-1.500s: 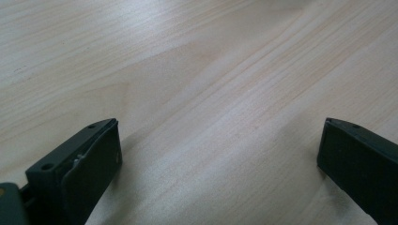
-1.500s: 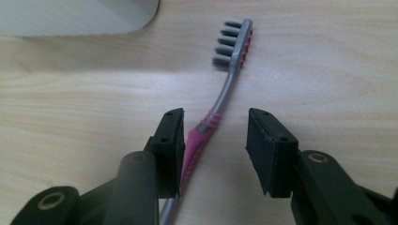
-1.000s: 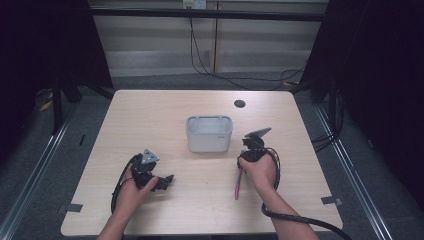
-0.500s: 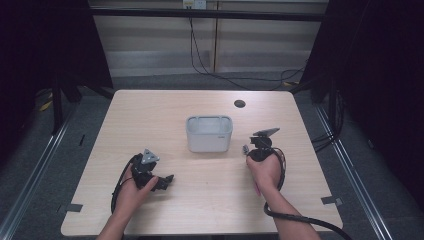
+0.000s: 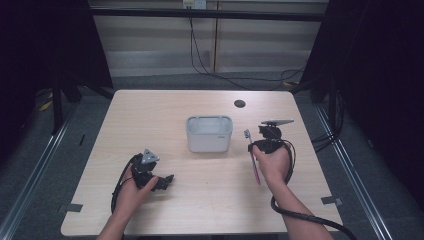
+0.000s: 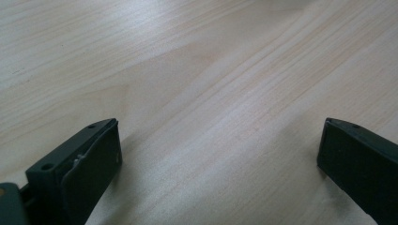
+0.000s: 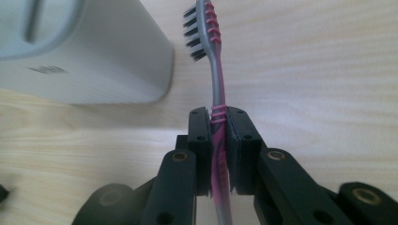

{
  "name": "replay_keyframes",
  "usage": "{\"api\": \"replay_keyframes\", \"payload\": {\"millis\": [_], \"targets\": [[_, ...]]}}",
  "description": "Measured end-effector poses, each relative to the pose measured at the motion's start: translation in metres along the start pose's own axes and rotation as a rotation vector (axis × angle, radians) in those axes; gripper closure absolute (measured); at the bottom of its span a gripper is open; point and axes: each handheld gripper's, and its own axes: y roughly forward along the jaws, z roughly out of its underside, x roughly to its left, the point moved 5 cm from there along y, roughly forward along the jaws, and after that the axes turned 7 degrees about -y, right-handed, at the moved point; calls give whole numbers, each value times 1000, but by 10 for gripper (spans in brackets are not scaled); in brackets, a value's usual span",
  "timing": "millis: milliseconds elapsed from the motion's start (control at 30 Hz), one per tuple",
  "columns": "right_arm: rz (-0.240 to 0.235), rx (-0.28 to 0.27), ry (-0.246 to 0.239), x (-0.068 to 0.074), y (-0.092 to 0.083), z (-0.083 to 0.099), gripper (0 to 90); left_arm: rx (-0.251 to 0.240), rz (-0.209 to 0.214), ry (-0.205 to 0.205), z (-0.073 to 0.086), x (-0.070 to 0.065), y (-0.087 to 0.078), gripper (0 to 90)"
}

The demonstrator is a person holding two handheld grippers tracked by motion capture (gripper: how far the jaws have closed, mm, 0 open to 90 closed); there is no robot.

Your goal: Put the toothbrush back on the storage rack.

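A pink and grey toothbrush (image 5: 255, 167) hangs a little above the table right of the grey bin (image 5: 209, 140). My right gripper (image 5: 256, 146) is shut on its handle. In the right gripper view the two pads press the pink grip between them (image 7: 218, 117), and the toothbrush (image 7: 217, 79) points its bristled head away, toward the bin (image 7: 94, 61). My left gripper (image 5: 162, 181) rests low over the table's front left, open. Its jaws stand wide apart over bare wood (image 6: 219, 126), with nothing between them.
The bin stands near the middle of the light wooden table (image 5: 150, 120). A small black round disc (image 5: 239, 103) lies at the far side, right of centre. Cables trail from both grippers toward the front edge. Dark floor and rails surround the table.
My right hand has risen and shifted slightly right and farther from me, and the toothbrush has left the table with it. The left hand has stayed still.
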Motion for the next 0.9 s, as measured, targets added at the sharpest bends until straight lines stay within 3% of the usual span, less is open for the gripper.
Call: {"api": "replay_keyframes", "payload": {"millis": [367,433,567,700,733,900], "targets": [[-62,-188,8,0,-29,-21,819,-3,0,-4,0,0,0,0],[-64,-193,9,0,-30,-22,819,-3,0,-4,0,0,0,0],[-94,-260,2,2,-37,-29,819,-3,0,-5,0,0,0,0],[-106,-292,1,3,-40,-33,819,-4,0,-6,0,0,0,0],[-113,-325,-6,3,-42,-36,819,-4,0,-6,0,0,0,0],[-132,-369,-9,3,-46,-40,818,-5,0,-6,0,0,0,0]]}}
